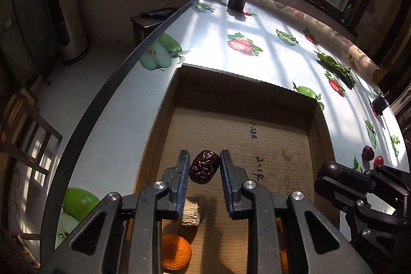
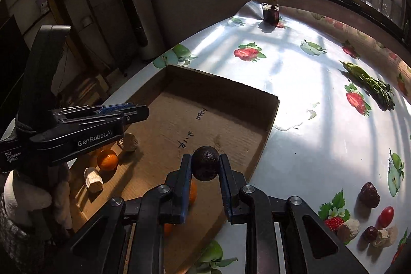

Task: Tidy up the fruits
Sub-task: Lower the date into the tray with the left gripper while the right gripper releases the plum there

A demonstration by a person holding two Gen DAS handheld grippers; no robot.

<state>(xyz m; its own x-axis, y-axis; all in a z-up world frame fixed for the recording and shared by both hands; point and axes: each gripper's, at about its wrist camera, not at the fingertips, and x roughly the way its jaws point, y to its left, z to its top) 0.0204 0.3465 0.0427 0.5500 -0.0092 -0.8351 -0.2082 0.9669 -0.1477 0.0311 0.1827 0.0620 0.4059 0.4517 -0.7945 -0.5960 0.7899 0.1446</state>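
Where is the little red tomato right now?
The little red tomato lies on the tablecloth outside the cardboard box, low on the right of the right wrist view, just below a wrinkly dark date.

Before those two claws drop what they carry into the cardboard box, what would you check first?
1. Left gripper holds wrinkled dark red date: ok.
2. Right gripper holds round dark fruit: ok.
3. Both over shallow brown cardboard box: ok.
4. Bare floor beneath date: ok.
5. Orange tangerine clear of right gripper's drop: cannot tell.
6. Grippers apart: ok.
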